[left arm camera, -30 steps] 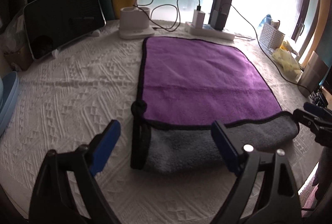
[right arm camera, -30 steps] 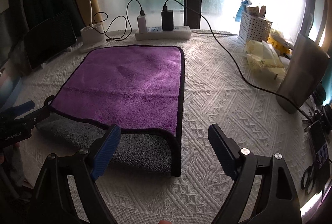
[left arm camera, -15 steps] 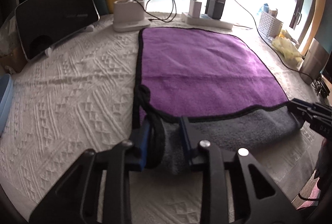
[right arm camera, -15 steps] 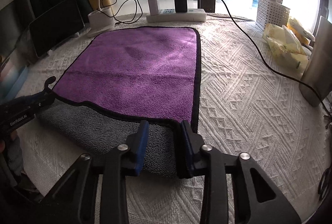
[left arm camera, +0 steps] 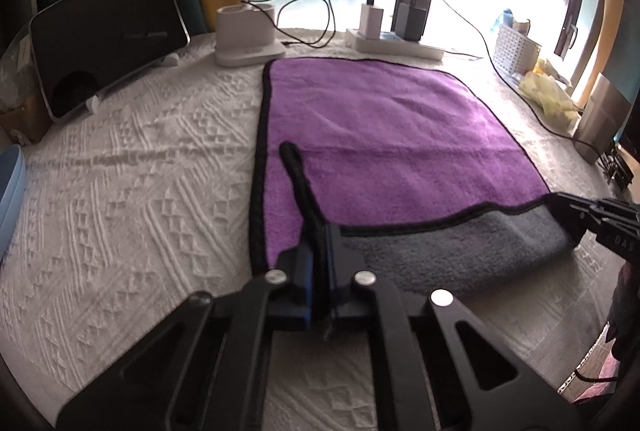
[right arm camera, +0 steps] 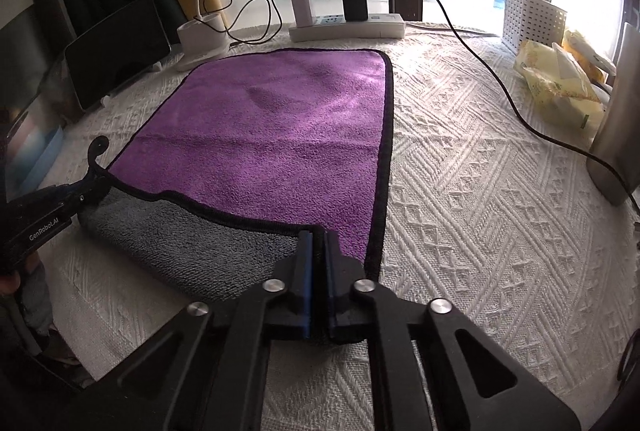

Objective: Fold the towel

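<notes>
A purple towel (left arm camera: 384, 127) with black trim and a grey underside lies on the white textured tablecloth; it also shows in the right wrist view (right arm camera: 276, 135). Its near edge is folded over, showing a grey band (left arm camera: 448, 247). My left gripper (left arm camera: 318, 235) is shut on the near left corner, with the black hanging loop (left arm camera: 294, 167) lifted over the purple. My right gripper (right arm camera: 316, 239) is shut on the near right corner, at the fold's grey band (right arm camera: 192, 235). Each gripper shows at the side of the other view: the right one (left arm camera: 560, 205), the left one (right arm camera: 94, 183).
At the back stand a lamp base (left arm camera: 248, 35), a power strip with chargers (right arm camera: 348, 25) and cables, and a dark tablet on a stand (left arm camera: 104, 39). A white basket (right arm camera: 532, 19), yellow packets (right arm camera: 560, 83) and a metal container (right arm camera: 620, 135) sit on the right.
Both grippers went from wide open to shut on the towel's near corners. The fold is carried a little further over the purple, and the hanging loop has lifted.
</notes>
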Tool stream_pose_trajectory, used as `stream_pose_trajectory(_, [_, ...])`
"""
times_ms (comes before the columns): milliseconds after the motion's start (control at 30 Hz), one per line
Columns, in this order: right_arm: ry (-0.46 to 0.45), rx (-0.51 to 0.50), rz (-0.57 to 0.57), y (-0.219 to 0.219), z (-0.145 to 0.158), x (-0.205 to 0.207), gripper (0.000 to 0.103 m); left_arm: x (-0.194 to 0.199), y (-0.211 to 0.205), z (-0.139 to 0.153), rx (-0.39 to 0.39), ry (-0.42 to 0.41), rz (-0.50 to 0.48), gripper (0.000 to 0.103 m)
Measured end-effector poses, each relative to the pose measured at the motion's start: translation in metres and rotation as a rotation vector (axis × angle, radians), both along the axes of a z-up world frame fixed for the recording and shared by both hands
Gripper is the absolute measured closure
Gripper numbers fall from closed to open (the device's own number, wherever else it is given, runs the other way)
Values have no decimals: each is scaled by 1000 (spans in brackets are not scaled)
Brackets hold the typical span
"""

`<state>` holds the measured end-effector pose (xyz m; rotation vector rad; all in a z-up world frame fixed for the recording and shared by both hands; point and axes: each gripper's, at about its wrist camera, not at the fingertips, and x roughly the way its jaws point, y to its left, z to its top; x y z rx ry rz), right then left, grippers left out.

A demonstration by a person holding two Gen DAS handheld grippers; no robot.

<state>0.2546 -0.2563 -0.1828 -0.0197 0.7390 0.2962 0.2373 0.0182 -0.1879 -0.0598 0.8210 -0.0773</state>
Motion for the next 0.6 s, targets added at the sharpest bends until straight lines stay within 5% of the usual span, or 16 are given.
stream_pose_trajectory(600, [-213, 24, 10, -2, 85, 0, 99, 17, 10, 83, -24, -175, 24, 99])
